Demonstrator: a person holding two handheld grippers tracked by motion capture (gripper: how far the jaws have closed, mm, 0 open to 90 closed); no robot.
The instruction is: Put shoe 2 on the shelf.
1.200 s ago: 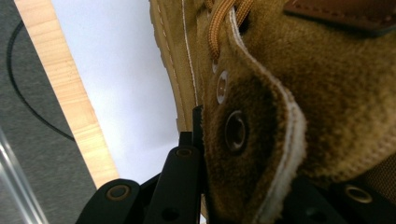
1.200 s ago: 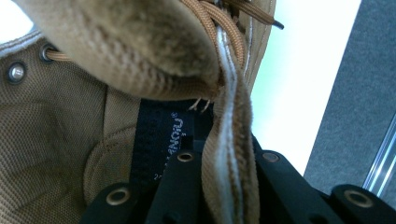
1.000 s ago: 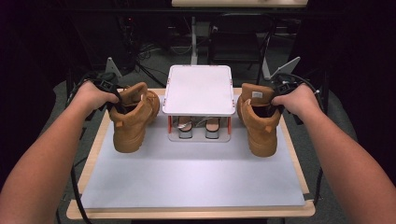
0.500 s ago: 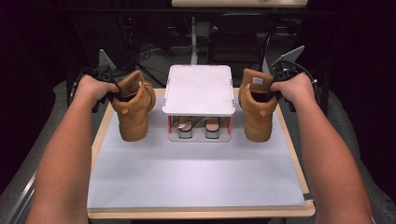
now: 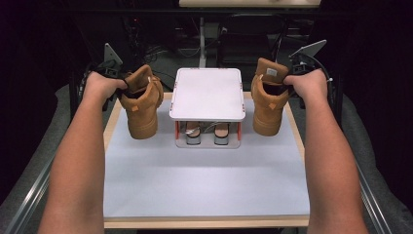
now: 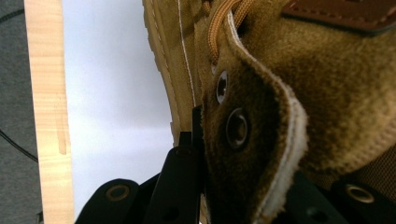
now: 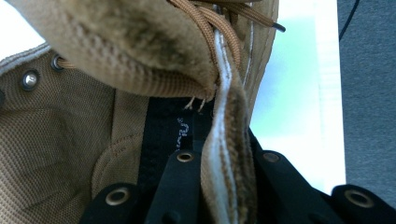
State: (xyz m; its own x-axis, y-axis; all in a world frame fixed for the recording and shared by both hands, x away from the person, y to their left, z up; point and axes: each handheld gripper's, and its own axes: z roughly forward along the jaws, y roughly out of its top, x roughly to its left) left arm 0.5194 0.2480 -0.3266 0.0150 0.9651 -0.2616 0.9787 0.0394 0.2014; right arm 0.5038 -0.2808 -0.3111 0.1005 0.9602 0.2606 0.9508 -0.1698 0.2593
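Underneath, shoes [image 5: 208,134] inside white rack [image 5: 207,92]

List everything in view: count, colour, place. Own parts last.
left boot: 1, tan, held above the mat's left rear, toe down.
right boot: 1, tan, held right of the rack, toe down.
shoe rack: 1, white top with orange posts, rear centre of the mat.
shoes in rack: 2, pale, under the rack's top.
mat: 1, pale grey, covers the board.
board: 1, light wood, under the mat.
left gripper: 1, black, shut on the left boot's collar.
right gripper: 1, black, shut on the right boot's collar.
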